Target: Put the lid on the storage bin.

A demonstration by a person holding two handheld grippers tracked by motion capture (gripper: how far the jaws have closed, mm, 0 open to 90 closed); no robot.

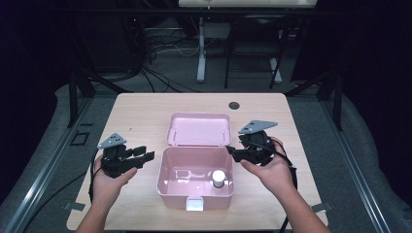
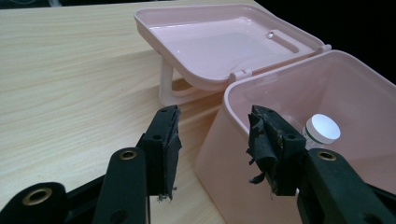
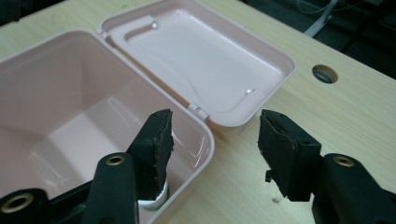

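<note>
A small white-capped bottle [image 1: 218, 178] stands in the open pink plastic box [image 1: 167, 187], lid [image 1: 198, 128] flipped back for access. The left gripper [image 1: 145, 154] and right gripper [image 1: 231, 153] flank its walls, jaws apart, empty, probably steadying before a reach.

Pink box [image 1: 167, 187] open at frame centre; top access free; white-capped bottle [image 1: 218, 178] occupies lower-right corner; flipped-back lid [image 1: 198, 129] blocks behind.
</note>
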